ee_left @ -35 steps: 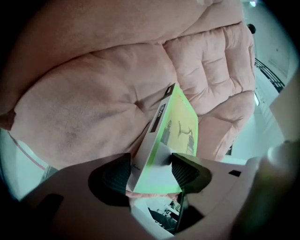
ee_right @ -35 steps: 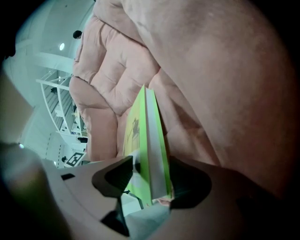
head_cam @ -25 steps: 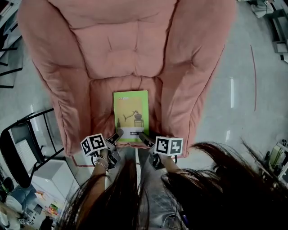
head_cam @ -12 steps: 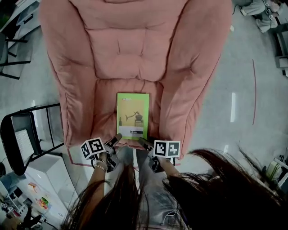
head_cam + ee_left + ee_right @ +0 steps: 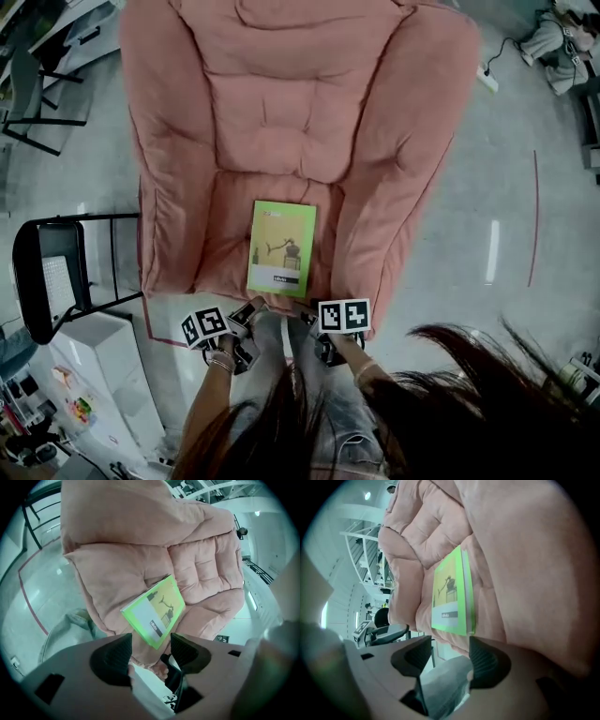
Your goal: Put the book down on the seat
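Observation:
A green book [image 5: 281,248] lies flat on the seat cushion of a big pink armchair [image 5: 291,122], cover up, near the front edge. In the left gripper view the book [image 5: 154,611] shows just beyond my left gripper [image 5: 151,649], whose jaws stand apart with nothing between them. My right gripper [image 5: 449,652] is likewise open and empty, with the book [image 5: 452,597] ahead of it. In the head view both grippers, left [image 5: 241,315] and right [image 5: 309,323], hover just in front of the seat's edge, clear of the book.
A black metal rack [image 5: 66,272] and a white box [image 5: 89,375] stand left of the armchair. The person's knees [image 5: 281,375] are right behind the grippers. Grey floor [image 5: 506,216] lies to the right, with clutter at the far right corner.
The view has drawn back from the armchair, and both grippers have pulled away toward the person. The book stays where it lies on the seat.

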Available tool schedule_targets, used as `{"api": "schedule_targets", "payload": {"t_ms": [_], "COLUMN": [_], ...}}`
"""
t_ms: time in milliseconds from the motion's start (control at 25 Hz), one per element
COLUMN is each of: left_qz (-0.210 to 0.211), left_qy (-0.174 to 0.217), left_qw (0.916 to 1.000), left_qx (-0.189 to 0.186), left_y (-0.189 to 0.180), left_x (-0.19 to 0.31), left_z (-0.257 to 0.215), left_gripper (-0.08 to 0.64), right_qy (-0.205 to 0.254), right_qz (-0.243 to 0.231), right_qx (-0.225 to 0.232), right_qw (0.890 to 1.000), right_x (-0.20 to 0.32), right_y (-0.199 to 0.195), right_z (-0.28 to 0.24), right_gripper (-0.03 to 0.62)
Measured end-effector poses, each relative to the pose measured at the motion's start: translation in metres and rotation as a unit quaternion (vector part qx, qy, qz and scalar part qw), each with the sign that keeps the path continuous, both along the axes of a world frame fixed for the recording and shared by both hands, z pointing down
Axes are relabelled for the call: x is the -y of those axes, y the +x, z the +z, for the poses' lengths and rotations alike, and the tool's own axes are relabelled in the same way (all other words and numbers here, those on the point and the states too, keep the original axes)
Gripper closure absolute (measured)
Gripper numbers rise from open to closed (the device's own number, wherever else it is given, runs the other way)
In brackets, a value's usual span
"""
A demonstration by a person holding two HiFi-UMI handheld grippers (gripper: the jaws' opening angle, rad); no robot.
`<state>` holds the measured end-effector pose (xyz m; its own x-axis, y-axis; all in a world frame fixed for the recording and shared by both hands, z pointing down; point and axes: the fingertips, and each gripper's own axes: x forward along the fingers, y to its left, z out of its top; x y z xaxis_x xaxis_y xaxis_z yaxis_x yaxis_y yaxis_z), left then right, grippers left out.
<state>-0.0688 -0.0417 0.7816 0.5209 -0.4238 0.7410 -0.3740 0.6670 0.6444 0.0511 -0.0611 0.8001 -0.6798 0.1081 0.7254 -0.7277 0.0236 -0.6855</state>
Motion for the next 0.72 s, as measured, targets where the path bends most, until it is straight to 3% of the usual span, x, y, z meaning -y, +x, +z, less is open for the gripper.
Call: {"api": "schedule_targets", "payload": {"t_ms": [280, 720], "left_qz": [0.009, 0.050], "left_qy": [-0.001, 0.026], "left_qw": [1.0000, 0.9984], "left_qx": [0.003, 0.004], "left_y": [0.011, 0.007], "left_x": [-0.021, -0.036], "left_z": [-0.017, -0.038], "left_gripper": [0.342, 0.351], "right_qy": [-0.015, 0.031], "right_qz": [0.014, 0.061], "right_qx": [0.001, -0.035], "right_qw": [1.000, 0.997], "right_x": [-0.011, -0.027], "right_y": [0.006, 0.023], "right_z": [-0.009, -0.025], "right_gripper": [0.333, 0.344]}}
